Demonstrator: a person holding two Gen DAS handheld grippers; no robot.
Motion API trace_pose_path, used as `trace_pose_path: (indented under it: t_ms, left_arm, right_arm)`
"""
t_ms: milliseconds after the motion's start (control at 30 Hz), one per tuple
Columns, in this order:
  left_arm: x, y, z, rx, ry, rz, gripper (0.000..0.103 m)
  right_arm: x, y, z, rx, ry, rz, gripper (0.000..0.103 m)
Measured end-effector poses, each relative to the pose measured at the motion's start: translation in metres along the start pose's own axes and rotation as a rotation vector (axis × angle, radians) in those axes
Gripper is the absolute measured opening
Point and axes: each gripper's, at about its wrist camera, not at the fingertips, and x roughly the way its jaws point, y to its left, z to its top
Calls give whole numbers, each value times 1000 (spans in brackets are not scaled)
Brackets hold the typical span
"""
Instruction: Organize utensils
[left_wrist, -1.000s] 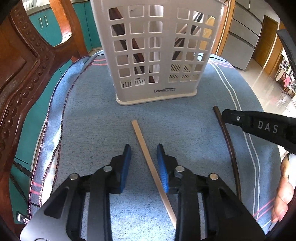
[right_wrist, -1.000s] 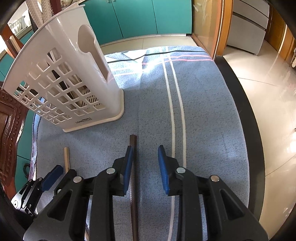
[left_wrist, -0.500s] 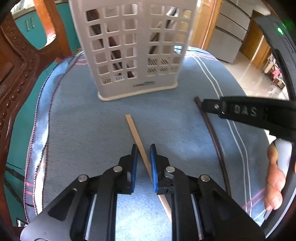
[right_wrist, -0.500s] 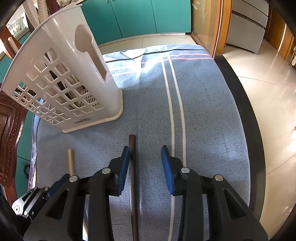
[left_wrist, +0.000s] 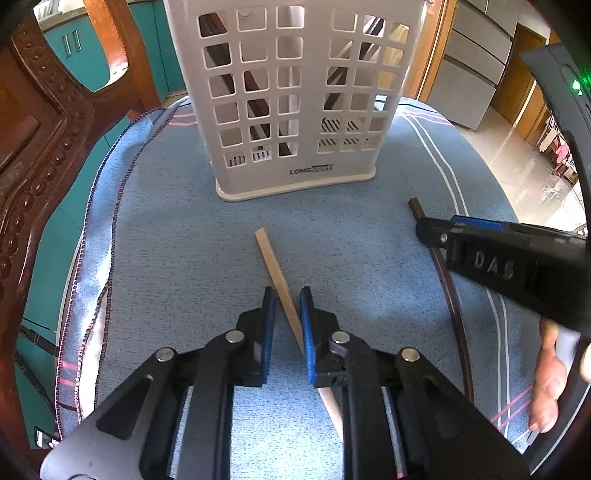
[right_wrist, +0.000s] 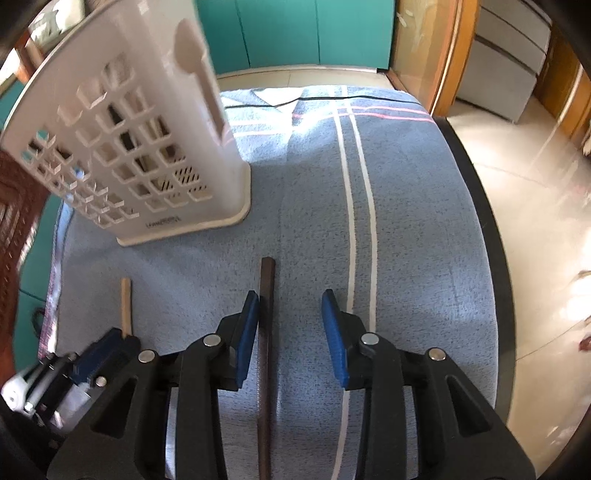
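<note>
A light wooden chopstick (left_wrist: 275, 268) lies on the blue cloth (left_wrist: 177, 251), running between the blue pads of my left gripper (left_wrist: 287, 308); the jaws are narrowed around it with a small gap showing on its left side. A dark brown chopstick (right_wrist: 266, 314) lies between the jaws of my right gripper (right_wrist: 290, 314), close to the left pad; that gripper is open. The white slotted utensil basket (left_wrist: 291, 96) stands upright beyond both and holds several dark sticks. The light chopstick (right_wrist: 126, 306) and the left gripper (right_wrist: 107, 350) also show in the right wrist view.
A carved wooden chair (left_wrist: 44, 122) stands at the table's left edge. The cloth has white stripes (right_wrist: 358, 221) on the right, near the table's dark edge (right_wrist: 480, 206). The right gripper (left_wrist: 517, 258) and the hand holding it fill the right of the left wrist view.
My left gripper's jaws have narrowed around the light chopstick. My right gripper has opened wider and its view has shifted slightly; both chopsticks still lie on the cloth.
</note>
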Motion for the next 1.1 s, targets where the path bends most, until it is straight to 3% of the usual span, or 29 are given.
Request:
trace_pose_path:
  t_ms: [67,133,167,533,600,1100]
  left_arm:
    - [-1,1,-1,-2,0,1,17]
    - [-2,0,-2,-3,0,2,17]
    - [-2,1,-2,-5,0,4,17]
    - [-1,7,-3,-25,0,39,28]
    - [-1,7,-2,-27,1,43,34]
    - [3,12,0,-34,3,62,46]
  right_arm:
    - [0,6,-2,-31,-4,-7,26]
    - [0,12,-4,-59,-3,-3,10]
    - [0,15,-6,-75,3,7,9]
    - [-6,24,-18,-120,15,59,9]
    - [-8,20,-17,-92,15,67,11]
    - [-12,6,-12,-50,14,57,29]
